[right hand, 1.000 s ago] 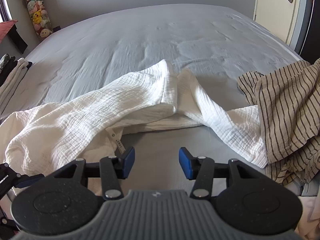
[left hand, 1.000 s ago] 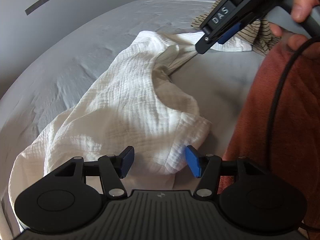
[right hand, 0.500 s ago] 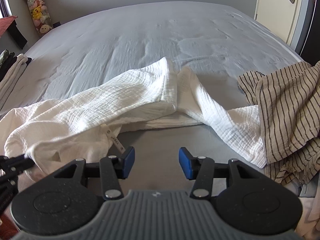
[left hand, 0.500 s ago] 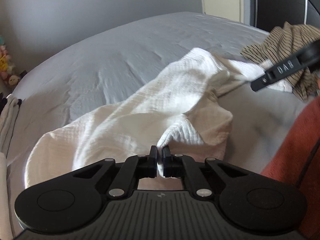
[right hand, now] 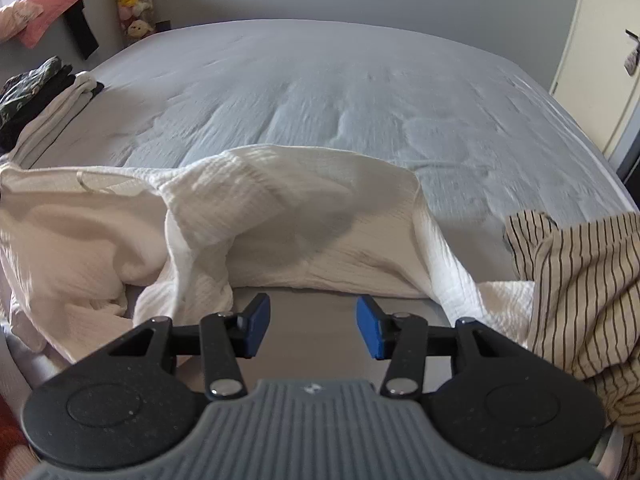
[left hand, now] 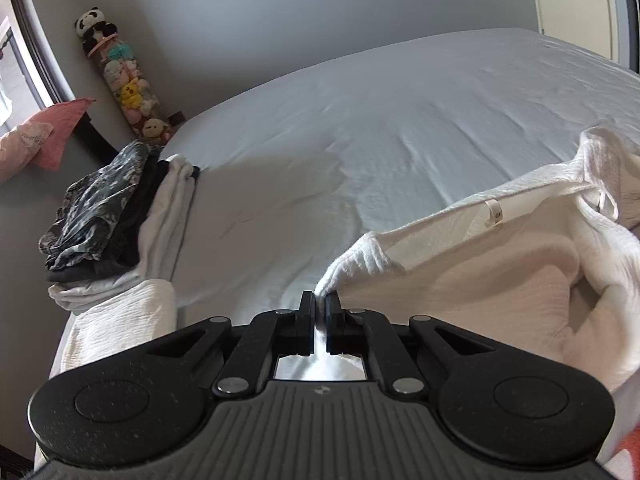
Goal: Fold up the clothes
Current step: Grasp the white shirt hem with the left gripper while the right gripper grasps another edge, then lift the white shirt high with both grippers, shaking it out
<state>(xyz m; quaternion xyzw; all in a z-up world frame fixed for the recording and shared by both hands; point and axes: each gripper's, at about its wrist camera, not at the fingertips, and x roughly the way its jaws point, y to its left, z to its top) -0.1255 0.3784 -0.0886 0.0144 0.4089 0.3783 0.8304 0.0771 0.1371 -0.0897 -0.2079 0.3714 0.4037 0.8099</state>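
The white garment (left hand: 500, 264) lies crumpled across the near part of the bed (left hand: 400, 120), between a stack of folded clothes (left hand: 104, 208) at one side and a striped shirt (right hand: 580, 280) at the other. The left gripper (left hand: 319, 308) is clenched on a corner of the white cloth, which rises in a taut ridge from the pinch. The right gripper (right hand: 312, 322) hangs with its jaws apart over bare sheet, just in front of the garment, holding nothing. The fabric looks like crinkled cotton gauze: light, limp and not slippery, so it will likely sag and bunch when lifted from one point. A second hold on a matching corner or hem edge would probably spread it flat.
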